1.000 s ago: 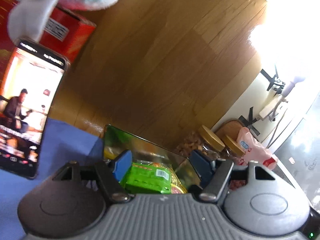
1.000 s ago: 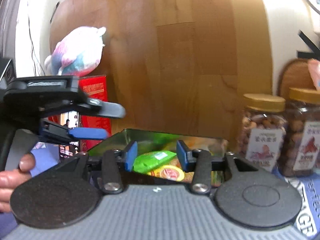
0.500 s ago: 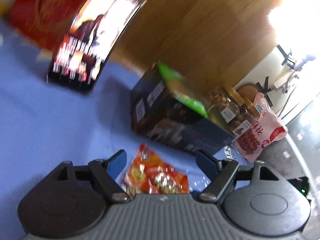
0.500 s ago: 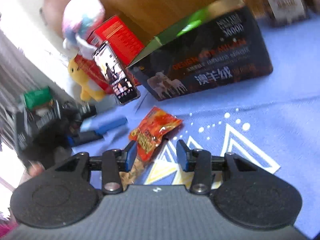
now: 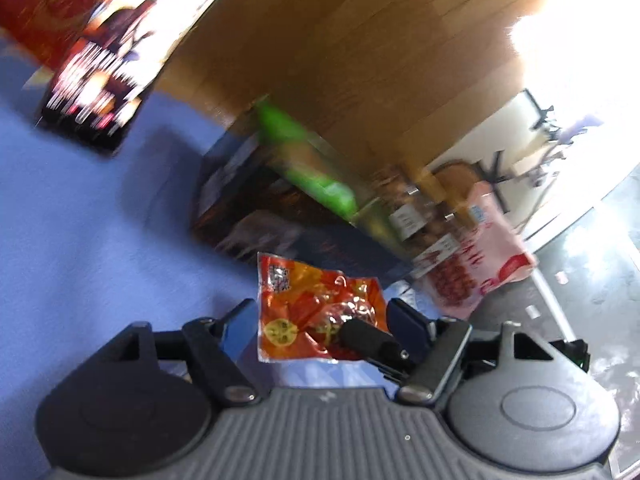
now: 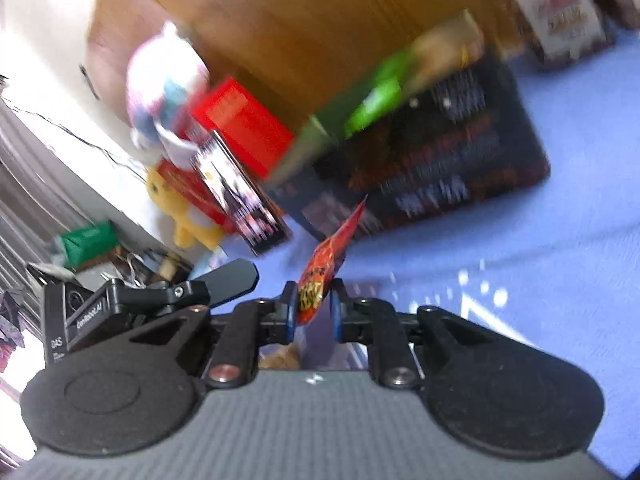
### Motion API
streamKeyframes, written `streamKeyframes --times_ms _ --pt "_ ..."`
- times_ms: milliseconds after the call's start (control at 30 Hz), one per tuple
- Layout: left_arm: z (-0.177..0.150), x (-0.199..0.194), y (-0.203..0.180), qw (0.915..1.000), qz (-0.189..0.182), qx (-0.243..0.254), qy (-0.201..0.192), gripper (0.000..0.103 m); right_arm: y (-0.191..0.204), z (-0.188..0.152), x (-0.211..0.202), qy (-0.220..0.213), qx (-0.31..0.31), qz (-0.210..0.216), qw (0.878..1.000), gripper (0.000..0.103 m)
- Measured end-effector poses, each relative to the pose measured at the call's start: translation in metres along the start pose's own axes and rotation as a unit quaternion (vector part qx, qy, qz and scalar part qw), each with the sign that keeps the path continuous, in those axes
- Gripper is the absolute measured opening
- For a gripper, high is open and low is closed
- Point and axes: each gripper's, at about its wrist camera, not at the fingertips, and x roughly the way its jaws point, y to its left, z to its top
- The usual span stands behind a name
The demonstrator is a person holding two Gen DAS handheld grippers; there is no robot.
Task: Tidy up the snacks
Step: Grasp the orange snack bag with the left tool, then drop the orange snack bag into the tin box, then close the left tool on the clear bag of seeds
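Snack pkt (image 6: 326,264) orange-red, crinkly (blurry print) | R claw (image 6: 314,314) closing on it | L claw (image 5: 320,326) closing, not gripping

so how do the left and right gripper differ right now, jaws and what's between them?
The right gripper has its jaws close together and closing on the orange snack packet, which stands edge-on between them; the left gripper has its jaws wide, closing, clear of the packet's sides. The right grips the packet; the left only frames it. Both point toward the dark box on the blue cloth.
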Motion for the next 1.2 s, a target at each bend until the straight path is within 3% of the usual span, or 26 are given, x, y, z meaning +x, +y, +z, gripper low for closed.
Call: streamKeyframes --times_ms 200,333,500,567,633,700,767,933,1000,1133,1200 --pt "0.035 0.005 -0.046 0.9975 -0.031 0.055 -0.031 0.073 0.013 0.034 -0.026 -0.067 -0.032 0.007 0.997 0.019" --pt "0.058 0.041 -0.069 0.9946 -0.018 0.094 -0.041 0.073 0.002 0.061 -0.023 -0.098 -0.040 -0.013 0.994 0.020" --pt "0.071 0.081 -0.062 0.9955 0.002 0.089 -0.032 0.073 -0.010 0.076 -0.014 -0.096 -0.078 -0.061 0.990 0.023" --pt "0.071 0.091 -0.055 0.9962 0.017 0.080 -0.031 0.072 -0.005 0.073 -0.005 -0.096 -0.131 -0.105 0.981 0.026" --pt "0.070 0.096 -0.051 0.9968 0.027 0.069 -0.029 0.072 0.004 0.065 0.003 -0.104 -0.199 -0.170 0.960 0.046" --pt "0.070 0.093 -0.048 0.9967 0.027 0.069 -0.032 0.073 0.011 0.055 0.002 -0.129 -0.242 -0.208 0.939 0.057" --pt "0.069 0.083 -0.051 0.9960 0.026 0.076 -0.039 0.074 0.014 0.047 -0.005 -0.152 -0.255 -0.227 0.928 0.057" --pt "0.063 0.034 -0.062 0.9918 0.003 0.108 -0.068 0.076 0.018 0.034 -0.035 -0.180 -0.231 -0.212 0.932 0.057" --pt "0.055 0.010 -0.063 0.9902 0.004 0.119 -0.073 0.078 0.019 0.023 -0.046 -0.167 -0.210 -0.180 0.946 0.057" --pt "0.025 -0.042 -0.042 0.9901 0.038 0.117 -0.067 0.078 0.014 0.000 -0.048 -0.049 -0.157 -0.066 0.984 0.058" --pt "0.007 -0.066 -0.022 0.9932 0.056 0.089 -0.051 0.078 0.013 -0.016 -0.040 0.004 -0.134 -0.025 0.991 0.058"
